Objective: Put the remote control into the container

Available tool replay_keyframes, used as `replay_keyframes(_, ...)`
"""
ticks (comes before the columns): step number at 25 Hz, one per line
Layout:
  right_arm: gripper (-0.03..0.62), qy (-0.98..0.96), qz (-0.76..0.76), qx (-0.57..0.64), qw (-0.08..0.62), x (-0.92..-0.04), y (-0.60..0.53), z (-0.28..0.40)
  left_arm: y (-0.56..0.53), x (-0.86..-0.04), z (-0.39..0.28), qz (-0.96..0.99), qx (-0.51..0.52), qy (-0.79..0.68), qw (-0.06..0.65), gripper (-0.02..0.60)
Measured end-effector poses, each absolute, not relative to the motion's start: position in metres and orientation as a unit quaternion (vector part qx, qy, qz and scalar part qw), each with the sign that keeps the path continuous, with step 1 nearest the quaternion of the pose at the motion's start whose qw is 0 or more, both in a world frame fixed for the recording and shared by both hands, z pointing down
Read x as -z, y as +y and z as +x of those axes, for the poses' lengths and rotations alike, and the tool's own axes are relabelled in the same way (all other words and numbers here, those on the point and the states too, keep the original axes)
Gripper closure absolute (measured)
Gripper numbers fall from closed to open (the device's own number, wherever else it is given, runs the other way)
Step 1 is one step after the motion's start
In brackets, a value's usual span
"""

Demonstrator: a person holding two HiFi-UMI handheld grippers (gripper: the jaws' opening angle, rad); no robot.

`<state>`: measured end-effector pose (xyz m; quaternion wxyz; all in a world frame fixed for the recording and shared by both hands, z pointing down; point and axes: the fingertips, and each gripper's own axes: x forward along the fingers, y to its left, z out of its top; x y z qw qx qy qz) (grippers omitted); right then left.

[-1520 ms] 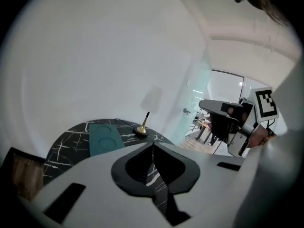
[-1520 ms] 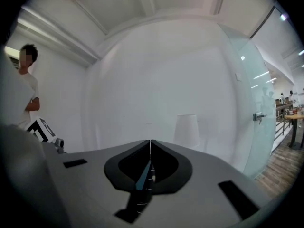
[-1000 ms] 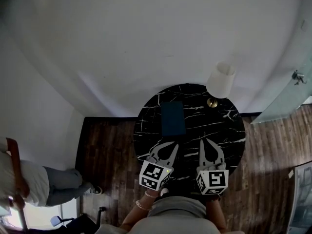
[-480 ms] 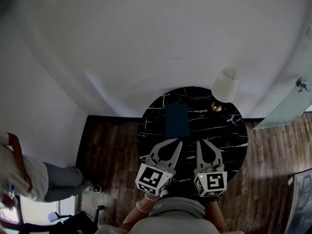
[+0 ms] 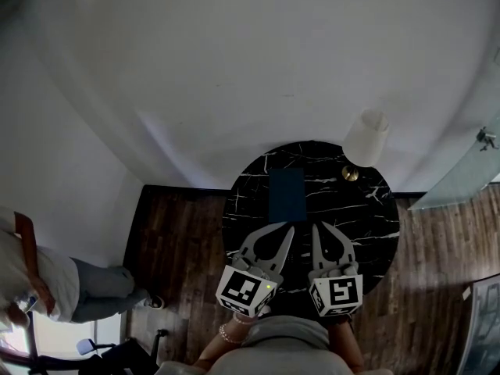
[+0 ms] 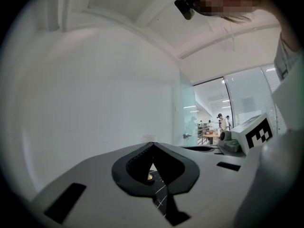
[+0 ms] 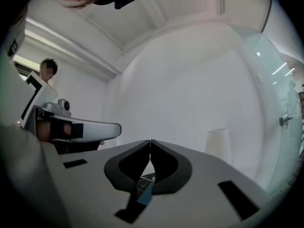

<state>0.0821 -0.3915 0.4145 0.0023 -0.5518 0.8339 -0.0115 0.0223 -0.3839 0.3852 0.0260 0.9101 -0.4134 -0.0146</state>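
Note:
A dark blue flat rectangular container (image 5: pixel 287 194) lies on the round black marble table (image 5: pixel 367 217), left of its middle. I see no remote control in any view. My left gripper (image 5: pixel 289 228) and right gripper (image 5: pixel 316 226) hover side by side over the table's near part, both shut with nothing in them. In the left gripper view the jaws (image 6: pixel 152 144) meet at their tips. In the right gripper view the jaws (image 7: pixel 150 141) also touch, and a bit of the blue container (image 7: pixel 145 194) shows below them.
A lamp with a white shade (image 5: pixel 366 137) and a brass base (image 5: pixel 350 174) stands at the table's far right. A white wall runs behind the table, a glass door (image 5: pixel 461 174) is to the right, and a person (image 5: pixel 47 287) stands on the wooden floor at far left.
Both grippers have risen a little over the table's near edge, and their tips have drawn closer together. They stay shut.

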Motion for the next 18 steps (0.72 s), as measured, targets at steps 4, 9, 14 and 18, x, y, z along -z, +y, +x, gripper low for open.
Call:
replay_keyframes(4,0.582,0.834,-0.552,0.009,0.0,-0.4142,-0.3919,0.0804,-0.3851,-0.3864,0.0189,0.909,0.013,-0.417,0.023,0.574)
replay_keyframes(9,0.582,0.834,-0.552,0.006,-0.001,-0.412,-0.3908,0.078,-0.3843,-0.3855,0.0159,0.909,0.015,-0.416,0.02,0.574)
replay_keyframes(14,0.582,0.833,-0.553,0.004,-0.003,-0.4101,-0.3905,0.0769,-0.3831,-0.3858,0.0145,0.908,0.01,-0.417,0.02,0.574)
replay_keyframes(18,0.582,0.832,-0.554,0.003,-0.005,-0.4106,-0.3887,0.0754,-0.3813,-0.3849,0.0121,0.908,0.013,-0.418,0.016,0.574)
